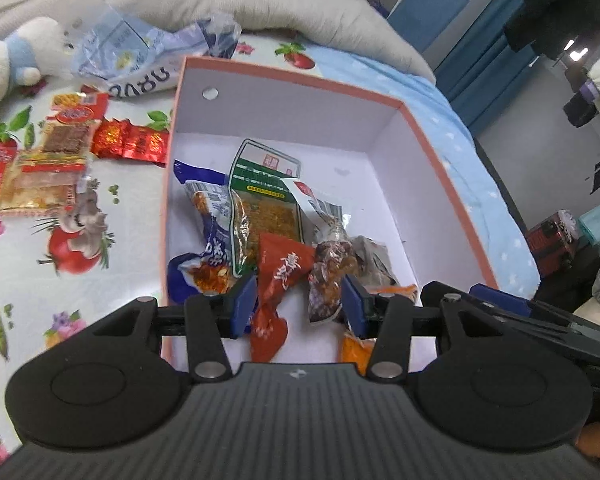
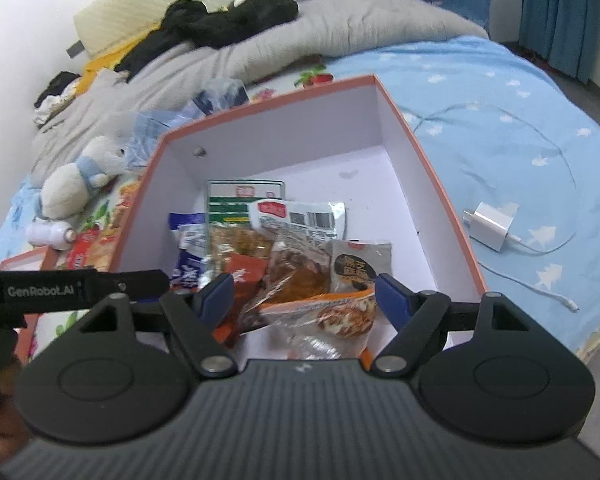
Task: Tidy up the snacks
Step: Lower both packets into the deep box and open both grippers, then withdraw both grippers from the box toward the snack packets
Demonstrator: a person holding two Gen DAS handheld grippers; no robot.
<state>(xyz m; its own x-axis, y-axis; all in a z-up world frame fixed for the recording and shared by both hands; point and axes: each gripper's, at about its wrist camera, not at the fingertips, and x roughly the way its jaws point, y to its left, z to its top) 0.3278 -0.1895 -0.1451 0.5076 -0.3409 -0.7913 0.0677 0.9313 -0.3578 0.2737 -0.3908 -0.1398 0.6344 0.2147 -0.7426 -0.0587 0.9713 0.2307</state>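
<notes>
- While both grippers hang over the near end of the pink-rimmed box (image 1: 452, 184), the left gripper (image 1: 298, 304) has its blue pads spread apart, pinching nothing; a red-brown sachet (image 1: 278, 284) and a clear pack of brown snack (image 1: 328, 276) show in the gap, loose on the pile below.
- The right gripper (image 2: 304, 296) stands wider still, jaws parted, with an orange-edged clear pack (image 2: 332, 312) lying free under them. Nothing is held there either.
- Inside the box the pile crowds the near left corner: a green-labelled strip pack (image 1: 260, 204) with its long axis running from near end to far wall, and a blue-white pack (image 1: 206, 216) against the left wall. The far right half of the floor is bare.
- Now the bit that matters: the loose snacks left to collect, a red foil packet (image 1: 130, 142) and an orange clear-window pack (image 1: 66, 128), lie on the fruit-print sheet (image 1: 112, 240) outside the box's left wall, towards its far corner.
- That puts them up and left of the left gripper's fingers, so my call is the left hand has the shorter trip; the right would have to cross the box.
- The red foil packet lies just beside the wall, its length running across towards it.
</notes>
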